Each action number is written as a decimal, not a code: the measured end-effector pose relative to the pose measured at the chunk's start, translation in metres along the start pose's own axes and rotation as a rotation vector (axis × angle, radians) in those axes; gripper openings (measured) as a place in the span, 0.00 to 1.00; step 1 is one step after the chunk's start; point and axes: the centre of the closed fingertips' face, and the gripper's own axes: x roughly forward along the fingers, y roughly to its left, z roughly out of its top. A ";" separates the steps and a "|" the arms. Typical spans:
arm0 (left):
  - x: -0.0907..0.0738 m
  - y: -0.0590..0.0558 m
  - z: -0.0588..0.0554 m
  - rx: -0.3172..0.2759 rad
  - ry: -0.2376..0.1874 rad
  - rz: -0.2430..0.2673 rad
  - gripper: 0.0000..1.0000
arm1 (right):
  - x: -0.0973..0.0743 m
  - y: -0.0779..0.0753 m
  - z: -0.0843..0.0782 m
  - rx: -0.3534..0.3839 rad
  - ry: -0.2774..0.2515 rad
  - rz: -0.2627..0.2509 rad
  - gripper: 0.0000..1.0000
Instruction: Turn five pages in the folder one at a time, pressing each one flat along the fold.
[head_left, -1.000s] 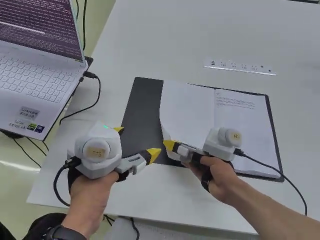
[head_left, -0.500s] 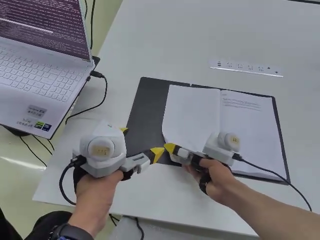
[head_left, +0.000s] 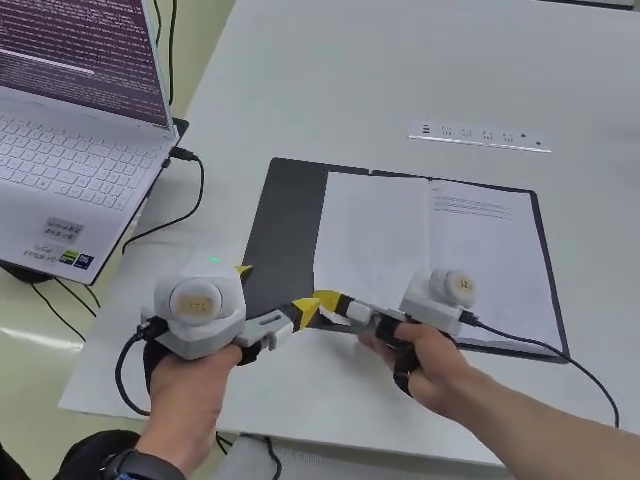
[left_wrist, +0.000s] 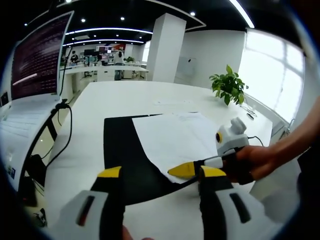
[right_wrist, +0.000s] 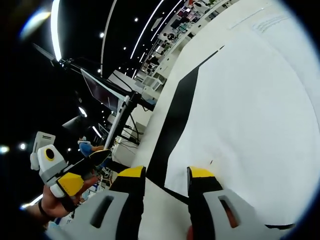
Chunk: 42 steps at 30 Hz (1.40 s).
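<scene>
The folder (head_left: 285, 230) lies open on the white table, its black left cover (left_wrist: 117, 145) bare. A white page (head_left: 370, 230) stands partly lifted off the right-hand stack, with a printed sheet (head_left: 490, 260) beneath it. My right gripper (head_left: 328, 300) is shut on that page's lower left corner, at the folder's front edge, and the page (right_wrist: 240, 110) spreads beyond the right gripper (right_wrist: 165, 175) over the black cover (right_wrist: 175, 125). My left gripper (head_left: 275, 290) is open with nothing between its jaws, over the cover's front corner. Its tips almost meet the right gripper (left_wrist: 187, 170), seen past the left gripper (left_wrist: 160, 172) beside the page (left_wrist: 175, 137).
An open laptop (head_left: 70, 130) sits at the left, and its black cable (head_left: 185, 190) runs near the folder's left edge. A power strip (head_left: 480, 135) is set in the table behind the folder. The table's front edge lies just below both grippers. A potted plant (left_wrist: 229, 85) stands far off.
The right gripper has carried the page's corner a little leftward, closer to the left gripper's tips. The left gripper has stayed about where it was. The head camera shifted slightly.
</scene>
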 end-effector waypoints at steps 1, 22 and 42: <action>0.001 0.000 0.000 0.002 0.000 -0.001 0.58 | -0.003 0.001 -0.001 -0.012 0.004 0.000 0.36; 0.070 -0.025 -0.016 0.094 0.097 -0.127 0.10 | -0.079 -0.017 0.007 -0.109 -0.061 -0.069 0.28; 0.095 -0.027 -0.074 0.041 0.255 -0.131 0.00 | -0.091 -0.034 0.023 -0.132 -0.073 -0.096 0.23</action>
